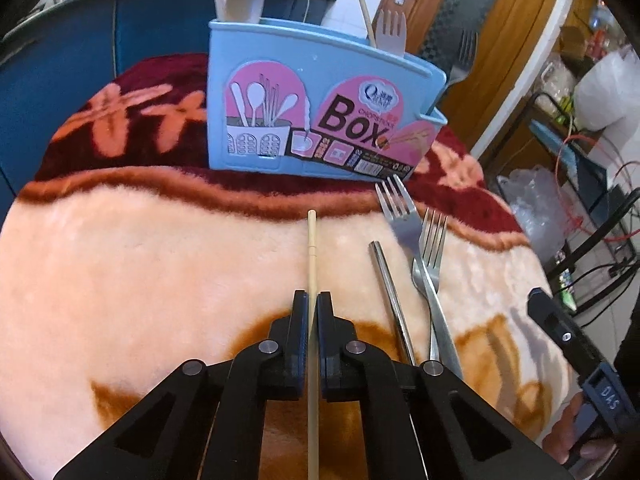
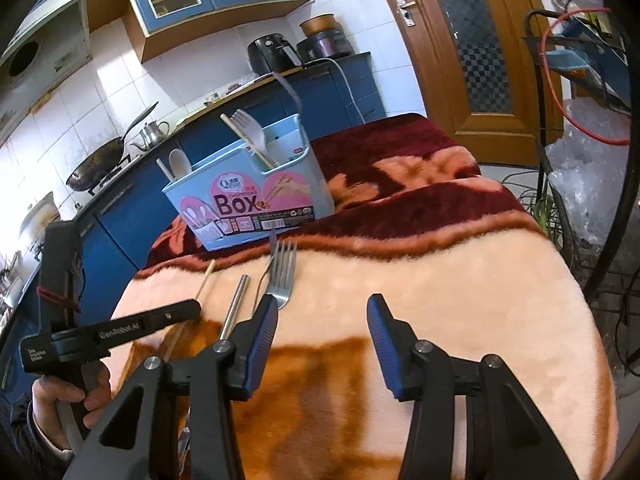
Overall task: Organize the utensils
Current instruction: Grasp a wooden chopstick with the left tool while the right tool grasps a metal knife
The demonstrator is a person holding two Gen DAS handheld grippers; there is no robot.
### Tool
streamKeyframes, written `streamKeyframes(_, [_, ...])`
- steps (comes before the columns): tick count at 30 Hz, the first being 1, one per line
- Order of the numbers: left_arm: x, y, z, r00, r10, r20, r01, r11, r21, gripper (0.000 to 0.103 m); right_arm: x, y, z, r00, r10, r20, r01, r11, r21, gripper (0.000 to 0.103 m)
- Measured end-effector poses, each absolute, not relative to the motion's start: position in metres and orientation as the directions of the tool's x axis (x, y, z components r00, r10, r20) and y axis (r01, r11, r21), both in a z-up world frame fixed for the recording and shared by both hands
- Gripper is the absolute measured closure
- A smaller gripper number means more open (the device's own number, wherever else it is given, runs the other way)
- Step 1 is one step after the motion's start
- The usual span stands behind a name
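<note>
Where the left wrist looks down: left gripper [image 1: 313,300] clamped on wooden chopstick [image 1: 311,248], lying on pink blanket [image 1: 140,260]; metal chopstick [image 1: 390,292], two forks [image 1: 416,240] just right; blue utensil box [image 1: 320,100] beyond. From right wrist: right gripper [image 2: 322,316] parted, empty, above blanket; forks [image 2: 282,276] ahead-left.

Both pictures are bright, lit by soft daylight. The white wall tiles [image 2: 120,92] shine, and the bag [image 1: 604,88] at the right edge is washed out. Shadows on the fluffy blanket [image 1: 140,264] are faint. The round lens bends straight lines near the edges, and the corners go black. The middle looks sharp, but things close to the camera look a little fuzzy.
</note>
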State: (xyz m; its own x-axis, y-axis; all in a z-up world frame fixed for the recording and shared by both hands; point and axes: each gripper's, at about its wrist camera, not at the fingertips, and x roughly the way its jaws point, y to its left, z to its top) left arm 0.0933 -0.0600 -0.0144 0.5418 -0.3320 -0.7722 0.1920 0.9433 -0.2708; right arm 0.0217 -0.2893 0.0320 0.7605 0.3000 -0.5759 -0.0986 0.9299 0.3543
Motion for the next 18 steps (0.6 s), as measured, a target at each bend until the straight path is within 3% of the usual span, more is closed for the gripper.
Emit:
streamKeyframes(14, [0.073, -0.004, 0.019, 0.676, -0.329, -0.659, 0.159, 0.939, -0.305, 0.099, 0.049, -0.224, 0.039, 0.609, 0.38, -0.697, -0.244, 0.925, 0.292, 0.054])
streamKeyframes(18, [0.068, 0.012, 0.021, 0.698, -0.341, -0.63, 0.151, 0.93, -0.336, 0.099, 0.057, -0.201, 0.037, 0.542, 0.384, -0.748, -0.307, 0.918, 0.249, 0.069])
